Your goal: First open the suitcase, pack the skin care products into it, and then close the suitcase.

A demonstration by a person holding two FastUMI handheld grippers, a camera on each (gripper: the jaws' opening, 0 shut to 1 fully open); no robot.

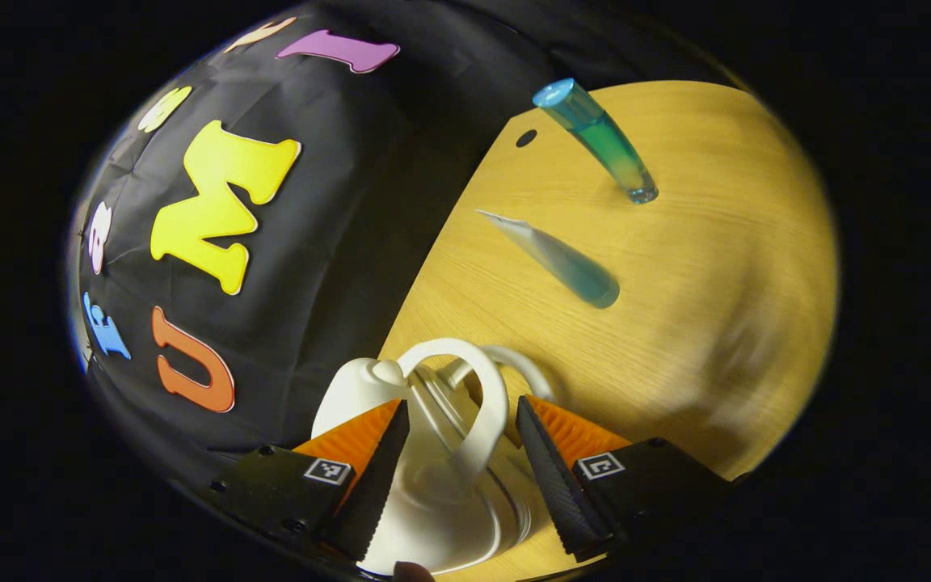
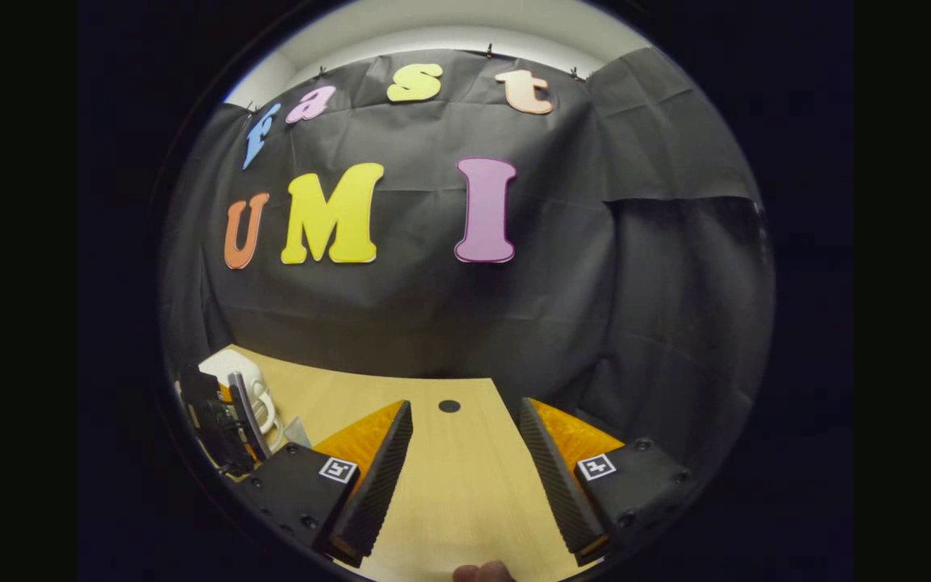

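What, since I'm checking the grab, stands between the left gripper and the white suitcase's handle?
Nothing visible: the handle sits between the left gripper's open fingers; both tubes lie farther off on the table.

Suitcase handle (image 1: pixel 478 404) fills left fingers' (image 1: pixel 550 477) gap (tubes (image 1: pixel 562 260) beyond); right gap clear.

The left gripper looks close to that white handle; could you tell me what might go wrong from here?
The left gripper is open around the white suitcase's handle, not clamped; closing off-centre could let the smooth loop slip. The upright blue-green bottle and the tube lying on the table sit nearby and might be knocked if the suitcase swings.
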